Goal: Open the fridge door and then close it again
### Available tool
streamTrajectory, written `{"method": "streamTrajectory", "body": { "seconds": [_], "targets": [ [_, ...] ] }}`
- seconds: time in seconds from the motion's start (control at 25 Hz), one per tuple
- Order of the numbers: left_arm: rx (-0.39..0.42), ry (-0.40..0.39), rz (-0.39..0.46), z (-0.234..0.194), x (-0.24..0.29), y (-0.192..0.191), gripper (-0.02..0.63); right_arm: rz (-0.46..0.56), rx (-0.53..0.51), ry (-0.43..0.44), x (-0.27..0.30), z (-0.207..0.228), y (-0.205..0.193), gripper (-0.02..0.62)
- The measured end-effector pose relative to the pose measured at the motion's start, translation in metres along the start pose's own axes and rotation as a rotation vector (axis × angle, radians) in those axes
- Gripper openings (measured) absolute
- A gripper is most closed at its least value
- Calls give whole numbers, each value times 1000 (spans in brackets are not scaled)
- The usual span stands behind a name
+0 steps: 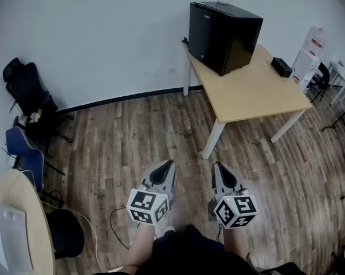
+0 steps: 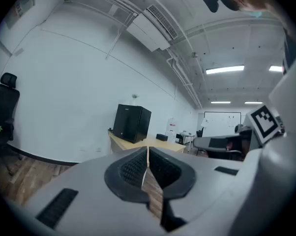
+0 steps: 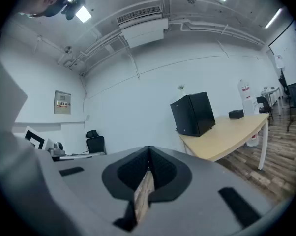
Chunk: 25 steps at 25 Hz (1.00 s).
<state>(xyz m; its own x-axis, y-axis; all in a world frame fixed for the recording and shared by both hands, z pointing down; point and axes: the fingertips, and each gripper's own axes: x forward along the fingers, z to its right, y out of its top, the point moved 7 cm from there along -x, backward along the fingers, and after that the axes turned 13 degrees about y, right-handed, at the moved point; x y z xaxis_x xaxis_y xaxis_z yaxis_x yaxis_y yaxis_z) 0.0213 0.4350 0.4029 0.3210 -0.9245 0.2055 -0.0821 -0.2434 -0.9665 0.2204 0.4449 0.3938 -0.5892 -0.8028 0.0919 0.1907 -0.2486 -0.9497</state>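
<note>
Wood-plank floor (image 1: 132, 130) and a white wall are shown, with both grippers held side by side well short of the fridge (image 1: 224, 36).

The black fridge is seen standing on the far corner of a pale wooden table (image 1: 258, 93), close against the wall, and its door is shut. The left gripper (image 1: 171, 162) and the right gripper (image 1: 217, 165) are held over the floor and pointed roughly toward the table, well apart from it. In each gripper view the jaws are seen pressed together at the tips, with nothing held between them. A black office chair (image 1: 24, 90) and a blue chair (image 1: 24, 156) are placed by the wall at the left.
</note>
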Motion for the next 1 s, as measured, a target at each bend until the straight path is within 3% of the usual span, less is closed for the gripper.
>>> {"method": "streamTrajectory", "body": {
  "seconds": [0.32, 0.52, 0.76, 1.0],
  "targets": [
    [-23, 4, 7, -21, -22, 0, 12, 50, 7, 6, 8, -31, 4, -9],
    [-36, 6, 24, -34, -38, -5, 12, 41, -13, -17, 10, -48, -4, -9],
    [-29, 31, -8, -55, -58, -24, 12, 9, 9, -14, 12, -69, -31, -9],
    [-43, 45, -26, -74, -53, -30, 12, -4, -14, -16, 31, -69, -34, -9]
  ]
}}
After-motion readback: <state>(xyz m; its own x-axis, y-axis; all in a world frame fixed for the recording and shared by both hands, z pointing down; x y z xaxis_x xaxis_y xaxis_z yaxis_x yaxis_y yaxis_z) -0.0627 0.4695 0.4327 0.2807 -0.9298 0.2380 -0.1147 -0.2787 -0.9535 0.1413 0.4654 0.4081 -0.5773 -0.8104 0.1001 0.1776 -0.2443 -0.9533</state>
